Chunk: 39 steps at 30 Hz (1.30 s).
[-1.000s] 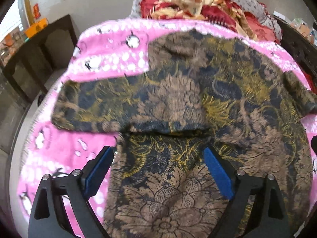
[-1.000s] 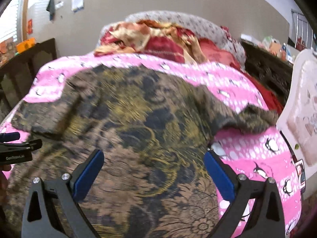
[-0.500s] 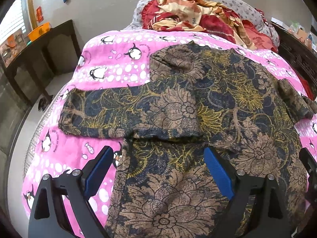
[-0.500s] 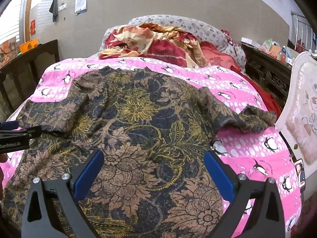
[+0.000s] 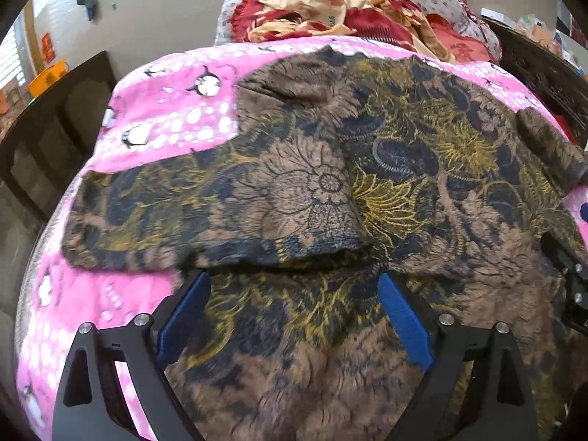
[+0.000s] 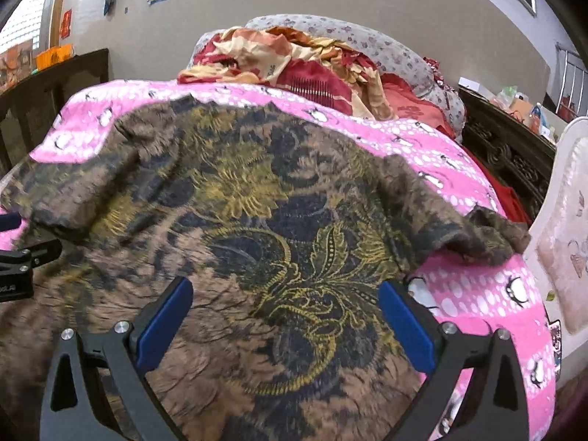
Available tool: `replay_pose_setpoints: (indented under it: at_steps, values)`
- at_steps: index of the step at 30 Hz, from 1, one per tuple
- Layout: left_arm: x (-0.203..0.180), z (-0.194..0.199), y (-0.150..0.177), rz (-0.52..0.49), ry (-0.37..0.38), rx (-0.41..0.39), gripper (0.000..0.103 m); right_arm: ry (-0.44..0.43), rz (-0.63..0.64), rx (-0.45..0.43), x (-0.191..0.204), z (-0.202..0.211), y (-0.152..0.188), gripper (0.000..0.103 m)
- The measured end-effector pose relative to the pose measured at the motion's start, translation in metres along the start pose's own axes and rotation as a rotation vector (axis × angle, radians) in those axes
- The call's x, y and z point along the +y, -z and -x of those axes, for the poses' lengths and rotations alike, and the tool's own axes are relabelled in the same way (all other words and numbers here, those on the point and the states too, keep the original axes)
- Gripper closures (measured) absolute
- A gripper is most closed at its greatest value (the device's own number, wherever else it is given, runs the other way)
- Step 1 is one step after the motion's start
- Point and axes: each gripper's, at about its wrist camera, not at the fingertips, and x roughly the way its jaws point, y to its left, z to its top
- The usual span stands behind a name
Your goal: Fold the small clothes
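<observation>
The shirt [image 5: 367,183] lay spread flat across the bed [image 5: 165,110], one sleeve [image 5: 165,213] reaching its left edge, laid out ready for folding. Both the left gripper [image 5: 294,316] and right gripper [image 6: 284,323] hung over it, fingers apart and empty. Rumpled bedding [image 6: 294,62] sat at the bed's far edge, by the wall.

Both wrist views look down, close, on one shirt [image 5: 367,169].

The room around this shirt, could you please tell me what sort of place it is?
Most likely a home bedroom: the shirt lies on a bed with a pink penguin blanket, pillows and bedding piled at its far end.
</observation>
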Motion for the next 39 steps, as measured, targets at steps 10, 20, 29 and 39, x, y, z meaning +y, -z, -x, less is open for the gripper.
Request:
replay_pose_setpoints:
  at_steps: [10,20,29,39]
  values:
    - [0.015,-0.025,0.007,0.093,0.073,0.007,0.017,-0.074,-0.086,0.124,-0.013,-0.044,0.021,0.000]
    - [0.009,-0.023,0.011,0.086,0.048,0.000,0.016,-0.099,-0.107,0.131,-0.017,-0.045,0.023,0.000]
    - [0.012,-0.022,0.012,0.096,0.062,0.003,0.016,-0.098,-0.105,0.131,-0.016,-0.045,0.023,0.000]
    - [0.013,-0.023,0.011,0.089,0.052,0.003,0.016,-0.096,-0.104,0.131,-0.016,-0.046,0.023,0.000]
